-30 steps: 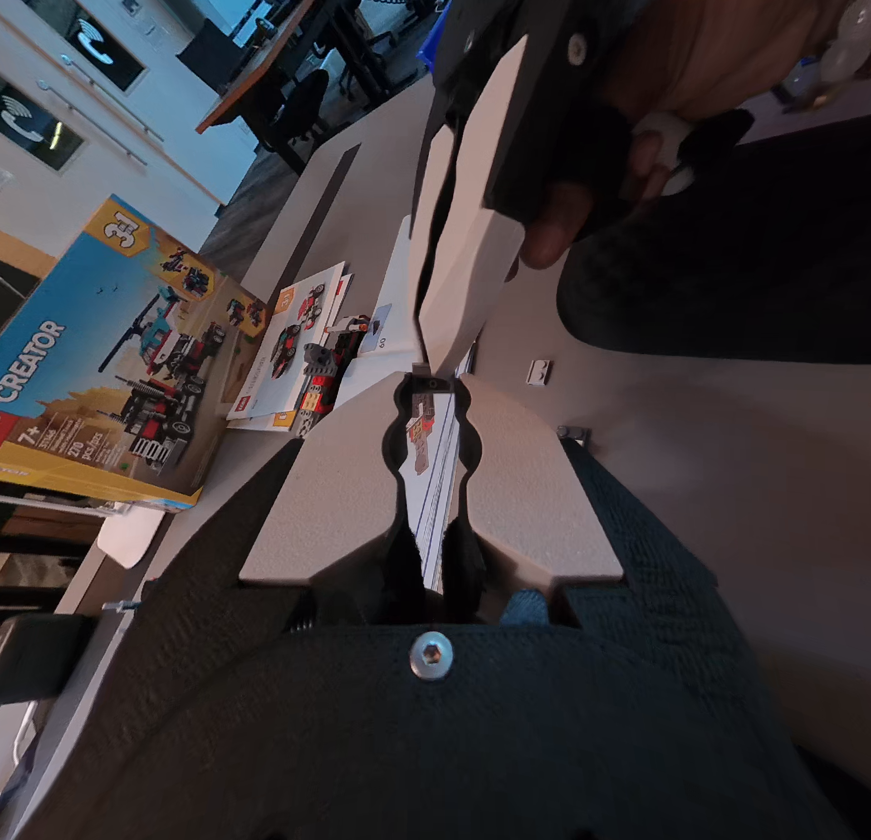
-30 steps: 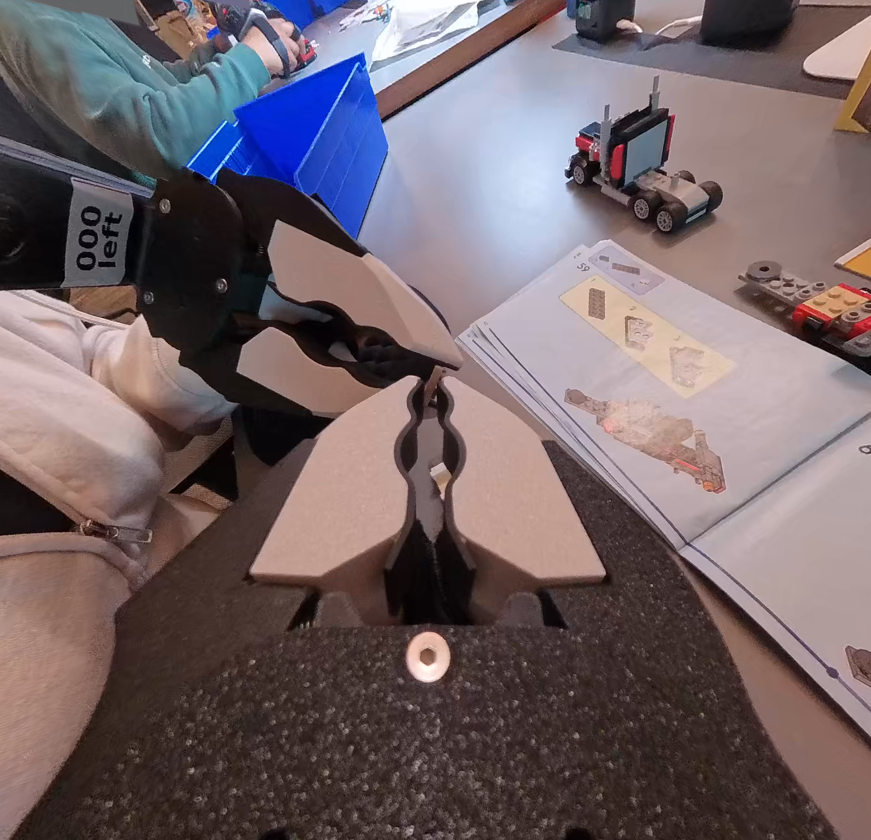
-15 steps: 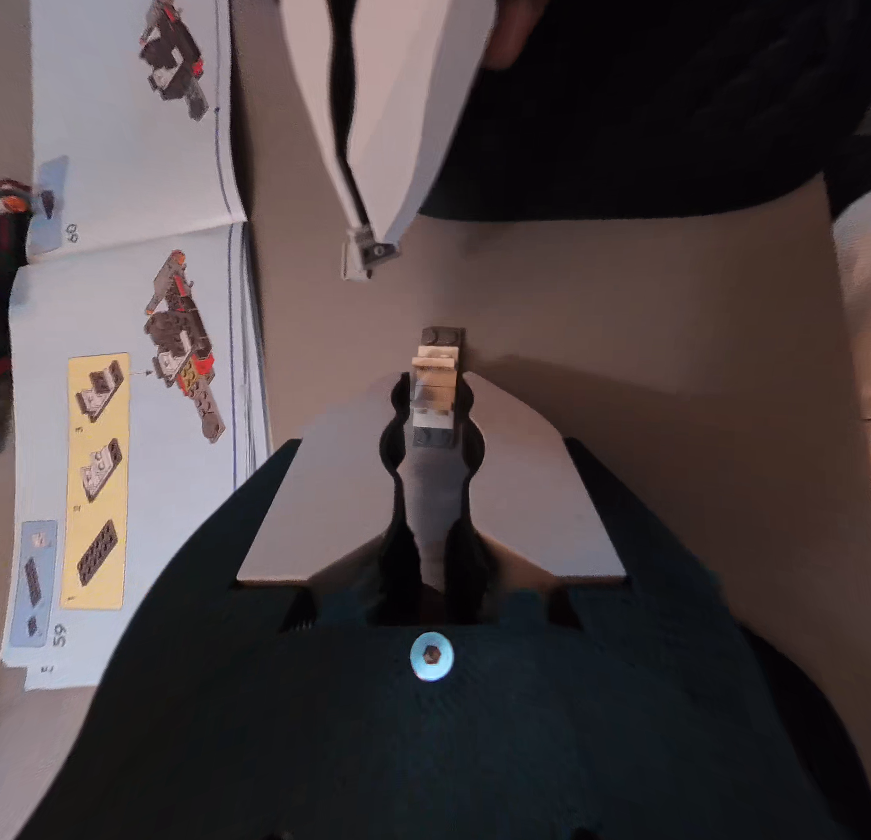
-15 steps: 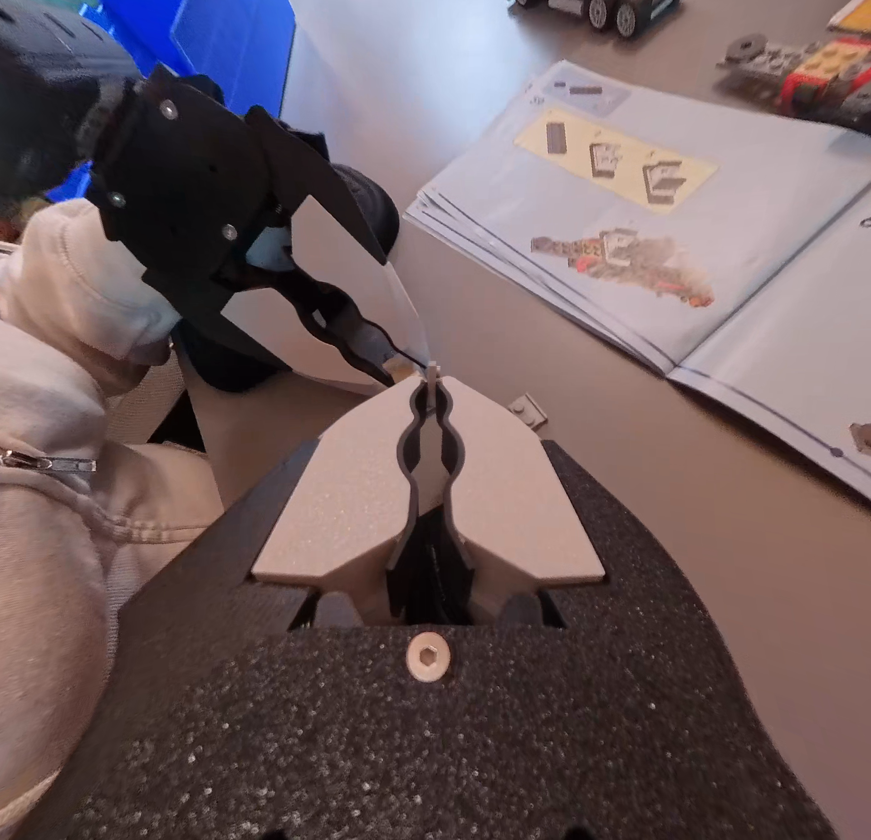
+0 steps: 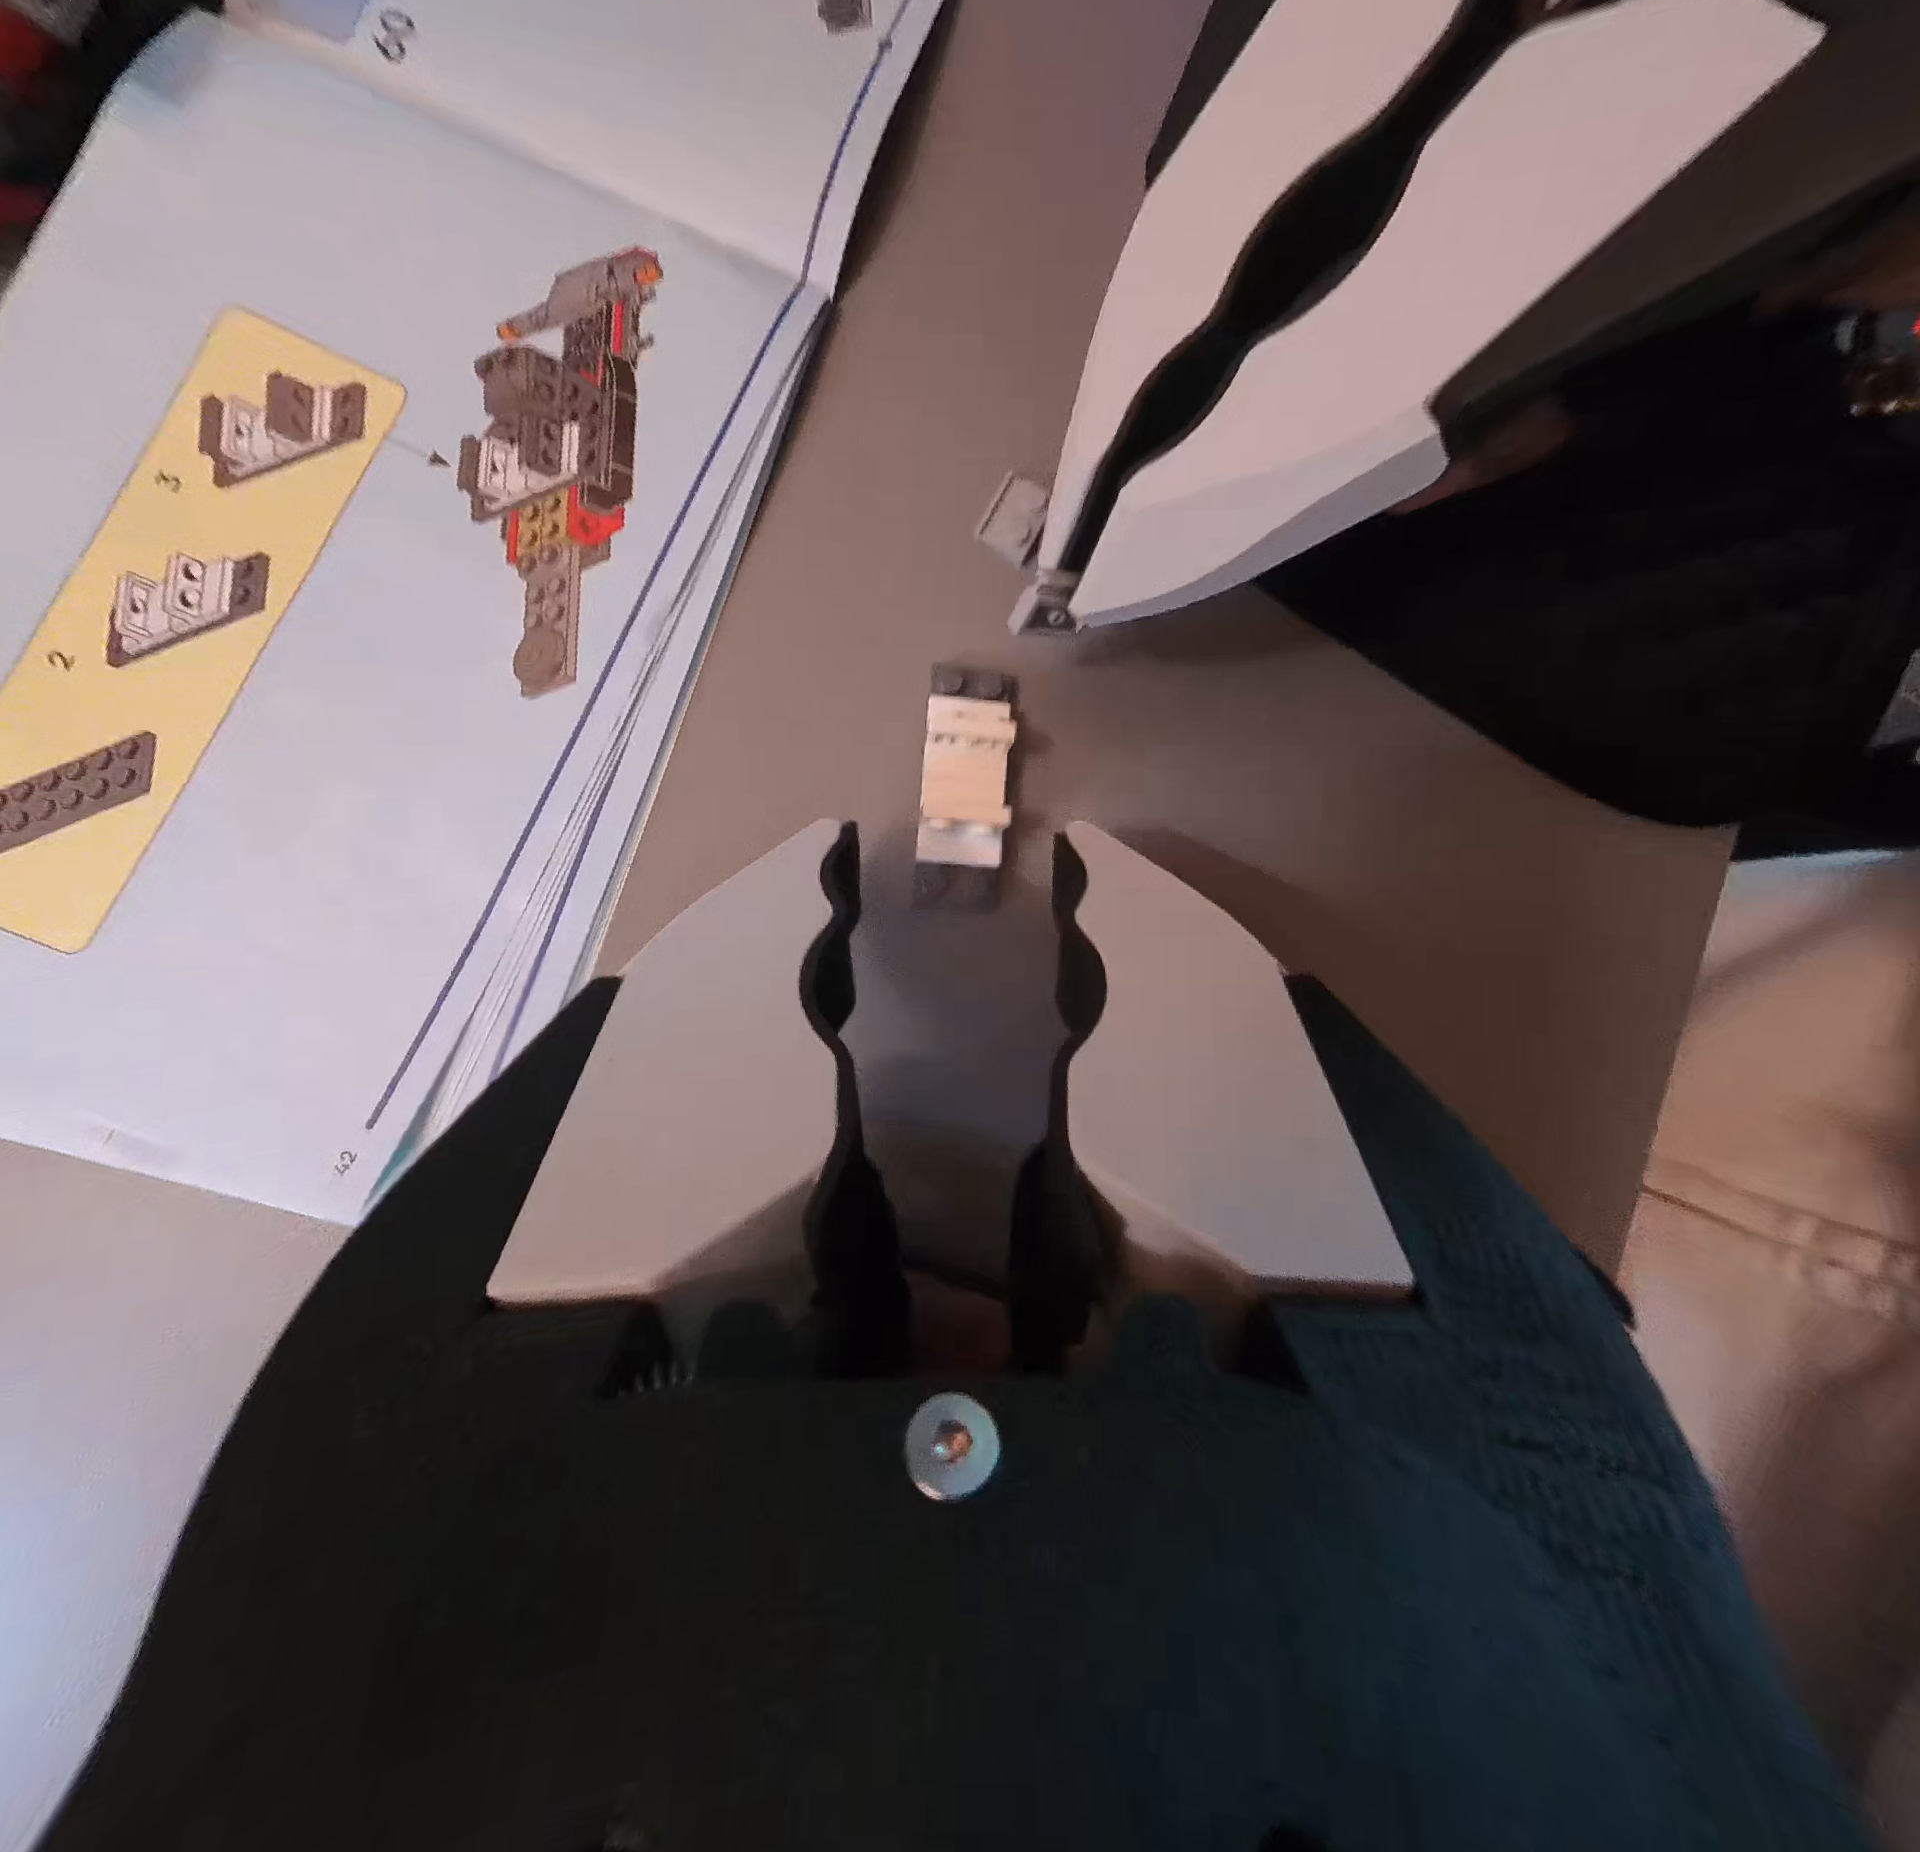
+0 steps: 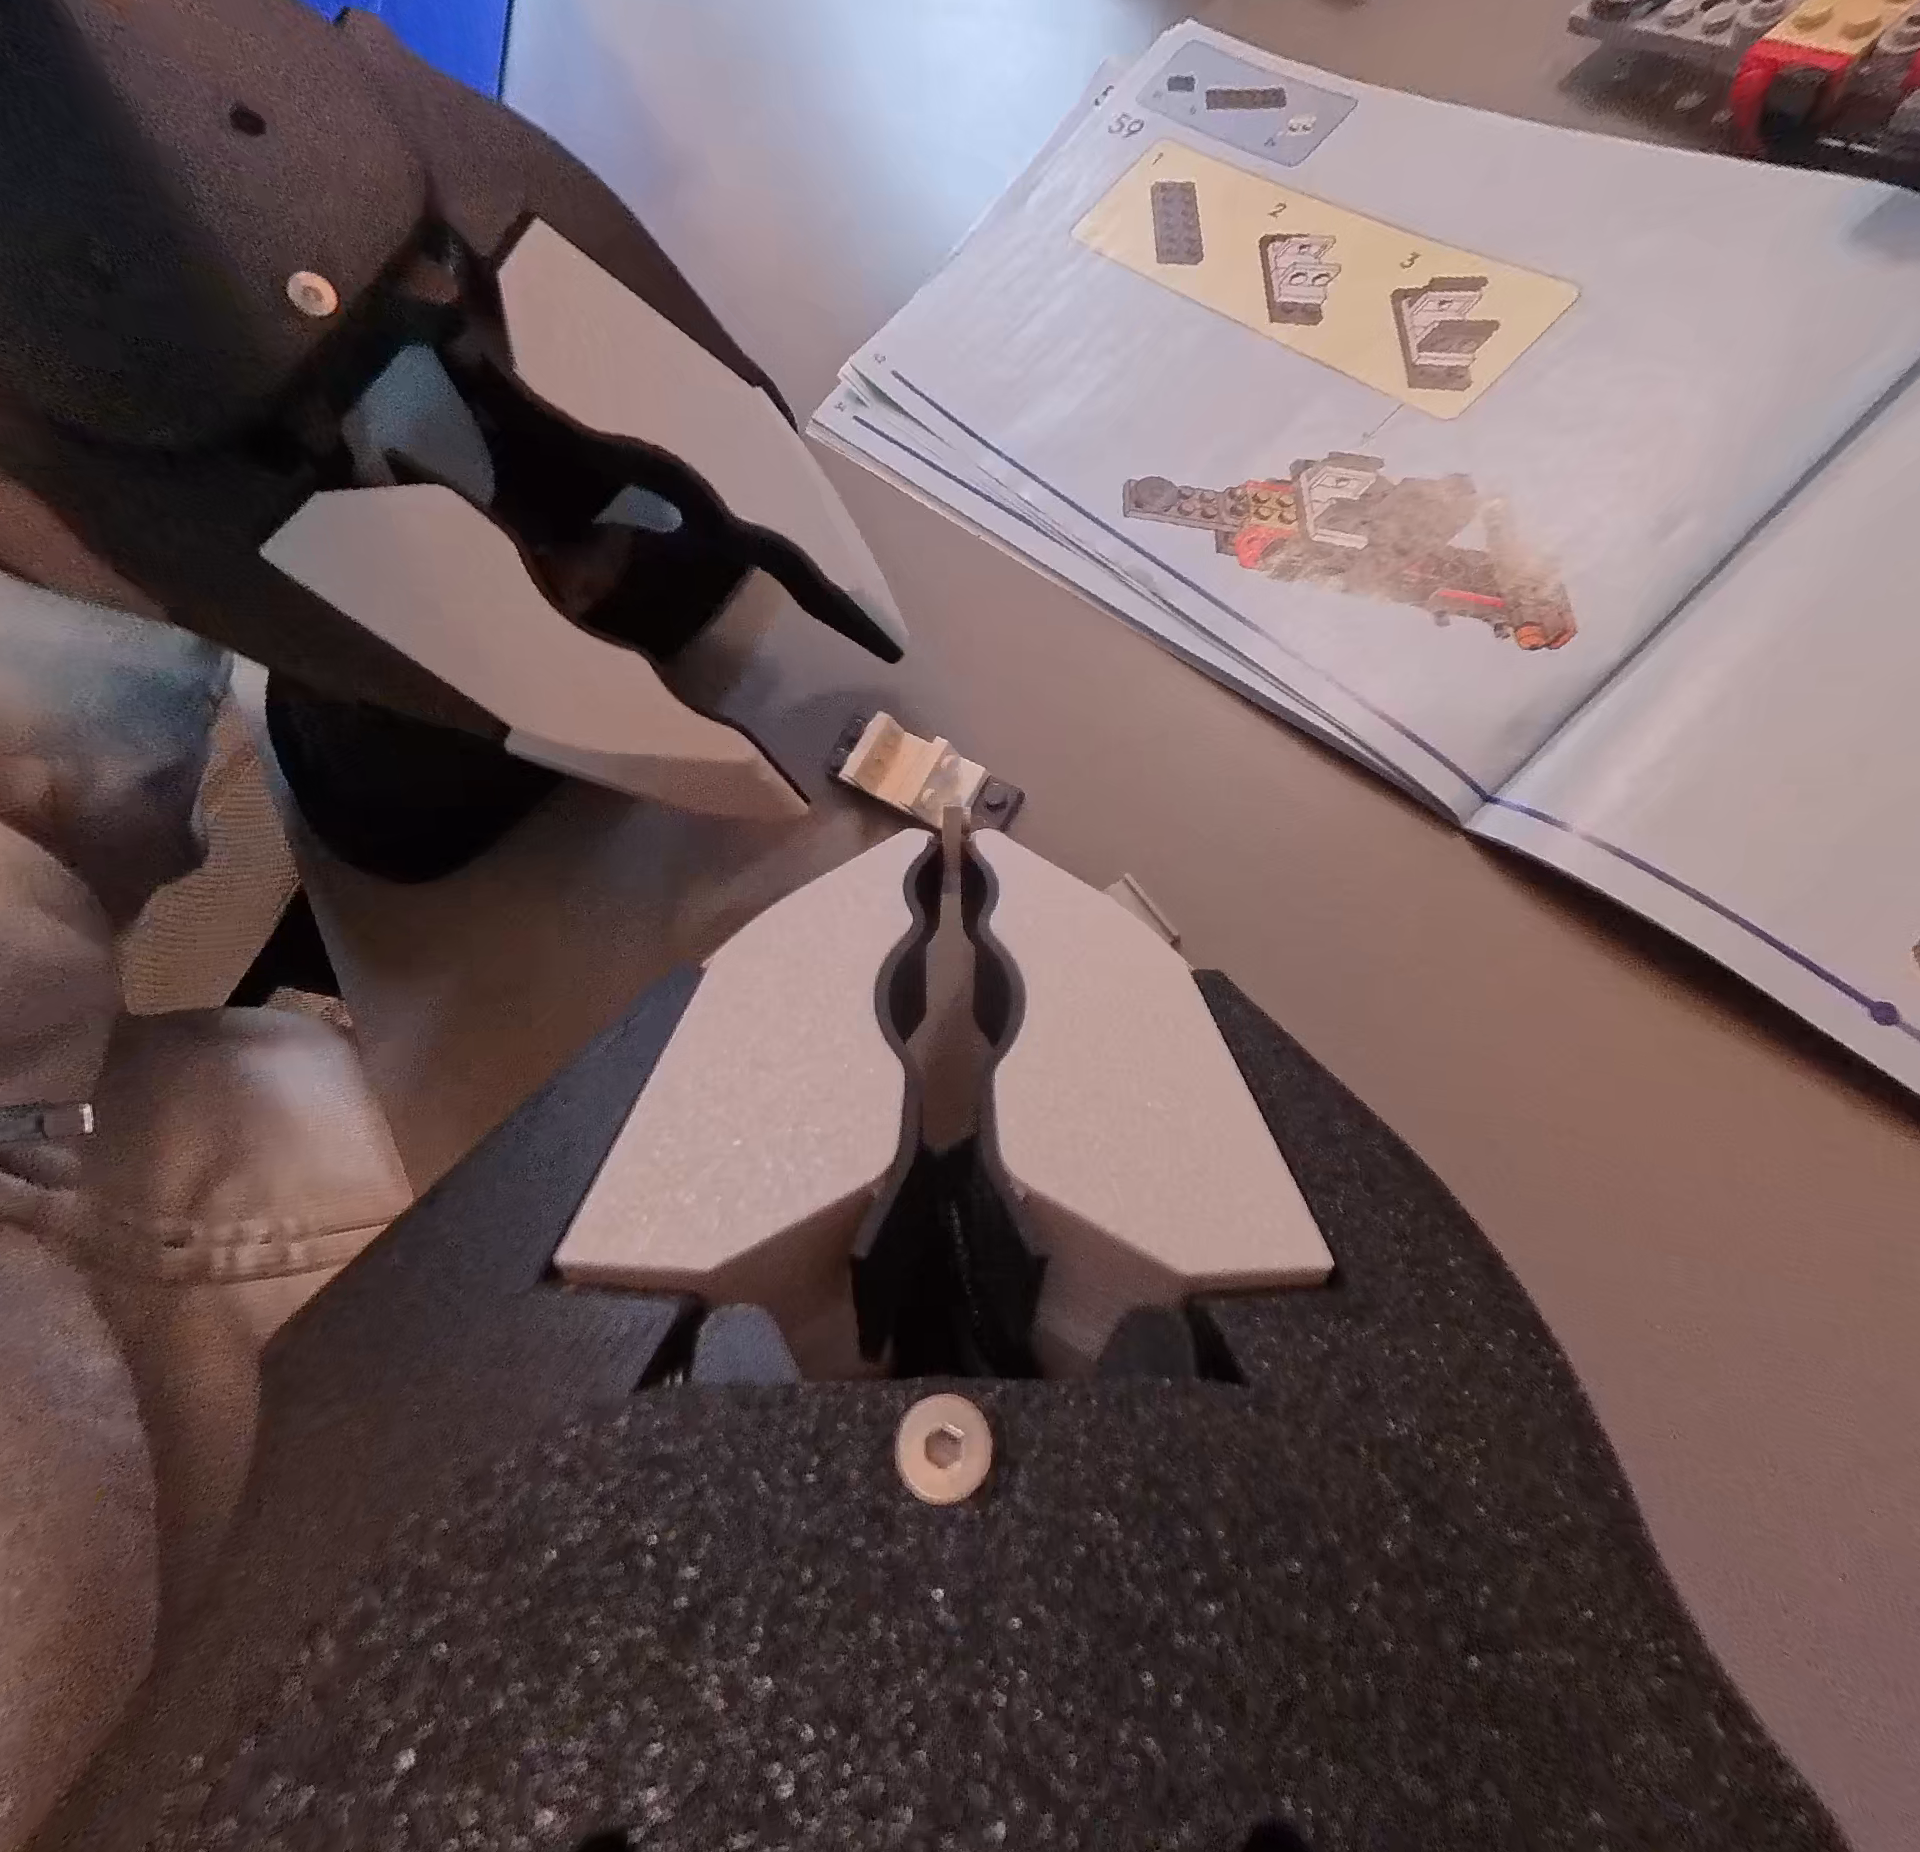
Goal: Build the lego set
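A small assembly [image 5: 966,784], a dark grey plate with white brackets on it, lies on the grey table just ahead of my left gripper [image 5: 951,844]. That gripper is open and empty, with its fingertips on either side of the assembly's near end. My right gripper [image 6: 954,838] is shut on a small light grey piece [image 6: 954,823] and holds it right beside the assembly [image 6: 914,763]. In the left wrist view the right gripper [image 5: 1049,597] comes in from the upper right with the piece [image 5: 1042,609] at its tip. The left gripper [image 6: 847,727] shows open in the right wrist view.
The open instruction booklet [image 5: 312,659] lies left of the assembly; it also shows in the right wrist view [image 6: 1455,472]. A loose grey piece [image 5: 1013,519] lies on the table by the right gripper. A part-built grey and red model [image 6: 1766,46] and a blue bin [image 6: 436,57] sit farther back. There is about 5 cm between the tips of the two grippers.
My left gripper has opened and let go of the assembly, which now lies on the table. My right gripper, still shut on the small piece, has come closer to it.
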Available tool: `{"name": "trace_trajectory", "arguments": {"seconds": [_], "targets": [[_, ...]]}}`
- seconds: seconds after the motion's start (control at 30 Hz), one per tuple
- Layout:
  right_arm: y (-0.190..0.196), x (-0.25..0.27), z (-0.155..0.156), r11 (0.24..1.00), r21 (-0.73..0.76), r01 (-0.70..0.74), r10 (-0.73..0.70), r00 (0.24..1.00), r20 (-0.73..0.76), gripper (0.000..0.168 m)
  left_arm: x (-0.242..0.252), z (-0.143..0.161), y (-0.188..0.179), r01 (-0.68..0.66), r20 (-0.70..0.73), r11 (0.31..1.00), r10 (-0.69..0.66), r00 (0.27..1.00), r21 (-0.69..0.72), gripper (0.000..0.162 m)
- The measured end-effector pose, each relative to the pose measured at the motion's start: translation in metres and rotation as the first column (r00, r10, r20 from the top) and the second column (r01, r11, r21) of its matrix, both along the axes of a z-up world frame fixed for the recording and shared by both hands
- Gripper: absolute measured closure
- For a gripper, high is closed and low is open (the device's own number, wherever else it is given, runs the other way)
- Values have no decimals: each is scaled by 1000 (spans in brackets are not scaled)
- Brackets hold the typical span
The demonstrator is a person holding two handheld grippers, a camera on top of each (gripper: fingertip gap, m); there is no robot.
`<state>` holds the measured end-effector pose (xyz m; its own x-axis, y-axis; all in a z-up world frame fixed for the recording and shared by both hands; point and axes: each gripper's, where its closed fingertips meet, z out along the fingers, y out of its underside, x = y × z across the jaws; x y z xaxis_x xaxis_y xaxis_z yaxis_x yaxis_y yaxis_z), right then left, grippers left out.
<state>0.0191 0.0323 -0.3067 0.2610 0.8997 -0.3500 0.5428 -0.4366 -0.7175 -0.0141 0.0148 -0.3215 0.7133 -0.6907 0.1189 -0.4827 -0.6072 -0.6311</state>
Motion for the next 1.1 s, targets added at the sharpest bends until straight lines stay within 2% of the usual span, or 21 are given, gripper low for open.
{"name": "trace_trajectory", "arguments": {"seconds": [0.17, 0.3, 0.43, 0.57, 1.1], "targets": [[-1, -3, -7, 1000, 0, 12, -12, 998, 57, 165, 5, -11, -4, 44, -7, 997, -45, 999, -60, 145], [-3, -6, -12, 1000, -23, 2, 0, 996, 93, 165, 14, -8, -11, 44, 59, 994, -38, 998, -99, 145], [-3, -5, -12, 1000, -2, 11, -11, 992, 125, 165, 9, 1, -7, 45, 94, 998, -40, 995, -48, 144], [-5, -5, -11, 1000, -1, 30, -29, 991, 128, 165, 11, -10, -12, 117, 19, 992, -116, 993, -40, 142], [-2, -10, -13, 997, -31, 68, -61, 982, 176, 165, 7, -10, -6, 43, -11, 999, -43, 999, -7, 145]]}}
